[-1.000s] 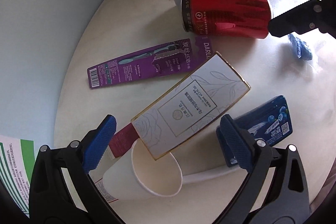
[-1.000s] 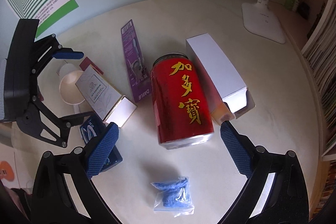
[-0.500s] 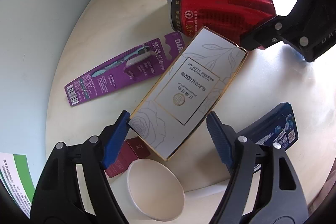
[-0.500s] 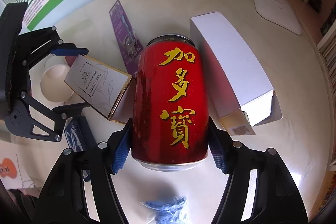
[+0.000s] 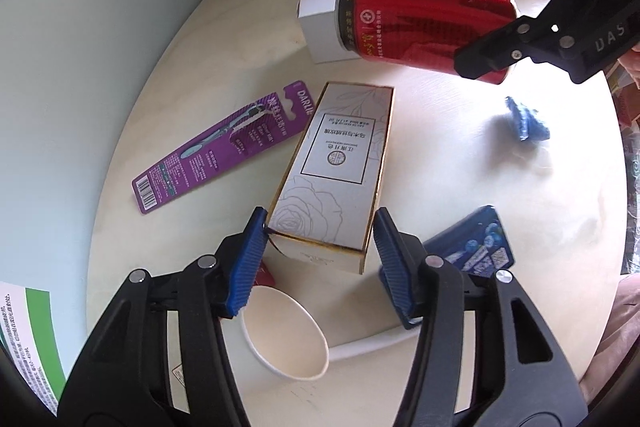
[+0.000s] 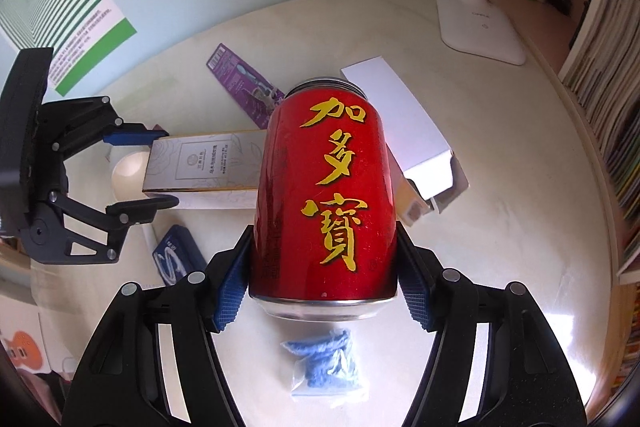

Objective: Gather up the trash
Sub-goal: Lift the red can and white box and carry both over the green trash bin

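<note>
My left gripper (image 5: 318,261) is shut on the near end of a silver rose-printed carton (image 5: 340,163) and holds it above the round table (image 5: 440,167). My right gripper (image 6: 324,287) is shut on a red drink can (image 6: 326,199) and holds it off the table; the can (image 5: 424,23) and that gripper also show in the left wrist view at upper right. On the table lie a purple toothbrush card (image 5: 224,145), a white paper cup (image 5: 286,339), a blue packet (image 5: 468,247), a small bag of blue bits (image 6: 326,367) and an open white box (image 6: 400,131).
A white lamp base (image 6: 480,27) stands at the table's far side. Shelves of books (image 6: 608,75) run along the right. A green-striped poster (image 6: 52,7) is on the wall. A small red card (image 5: 266,277) lies under the carton by the cup.
Both grippers closed and lifted. The left one took hold of the silver carton and raised it; the right one closed on the red can and raised it off the table.
</note>
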Demonstrator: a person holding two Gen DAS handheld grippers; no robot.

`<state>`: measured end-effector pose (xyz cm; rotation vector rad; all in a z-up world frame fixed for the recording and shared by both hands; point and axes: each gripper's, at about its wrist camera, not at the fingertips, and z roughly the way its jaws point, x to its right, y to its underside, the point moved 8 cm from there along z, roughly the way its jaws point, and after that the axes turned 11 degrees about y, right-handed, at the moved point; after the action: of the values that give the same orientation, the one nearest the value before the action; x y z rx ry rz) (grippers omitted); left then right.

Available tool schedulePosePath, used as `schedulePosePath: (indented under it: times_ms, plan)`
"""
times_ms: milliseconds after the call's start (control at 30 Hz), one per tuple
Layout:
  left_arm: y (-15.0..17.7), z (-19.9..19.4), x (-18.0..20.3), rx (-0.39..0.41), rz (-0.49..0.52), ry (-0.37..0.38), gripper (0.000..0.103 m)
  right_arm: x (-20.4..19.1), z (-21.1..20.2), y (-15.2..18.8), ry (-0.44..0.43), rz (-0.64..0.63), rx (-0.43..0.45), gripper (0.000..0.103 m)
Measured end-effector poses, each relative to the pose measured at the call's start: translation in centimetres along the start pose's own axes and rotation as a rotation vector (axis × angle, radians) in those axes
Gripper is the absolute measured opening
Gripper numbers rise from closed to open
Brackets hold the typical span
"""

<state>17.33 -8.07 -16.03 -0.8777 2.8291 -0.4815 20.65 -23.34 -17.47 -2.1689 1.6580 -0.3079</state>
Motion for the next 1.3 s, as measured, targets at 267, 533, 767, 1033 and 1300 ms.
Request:
schedulePosePath:
  times_ms: [267, 533, 767, 1033, 1300]
  plan:
    - [0.1, -3.5, 1.2, 0.052, -0.038, 0.000, 0.050, -0.5, -3.2, 1.1, 0.004, 0.051, 0.042, 0.066]
    - [-1.0, -5.7, 1.9, 0.085, -0.066, -0.022, 0.049, -0.7, -6.4, 2.5, 0.041, 0.080, 0.084, 0.066]
    - [-1.9, -7.1, 2.6, 0.129, -0.057, -0.039, 0.049, -0.5, -10.0, 4.6, 0.076, 0.118, 0.130, 0.066]
    - [-1.1, -9.8, 6.5, 0.175, 0.019, -0.031, 0.049, -1.0, -14.4, 10.2, 0.160, 0.209, 0.162, 0.066]
    - [-0.7, -11.1, 13.7, 0.192, 0.162, 0.047, 0.049, -0.9, -17.9, 19.1, 0.245, 0.368, 0.157, 0.066]
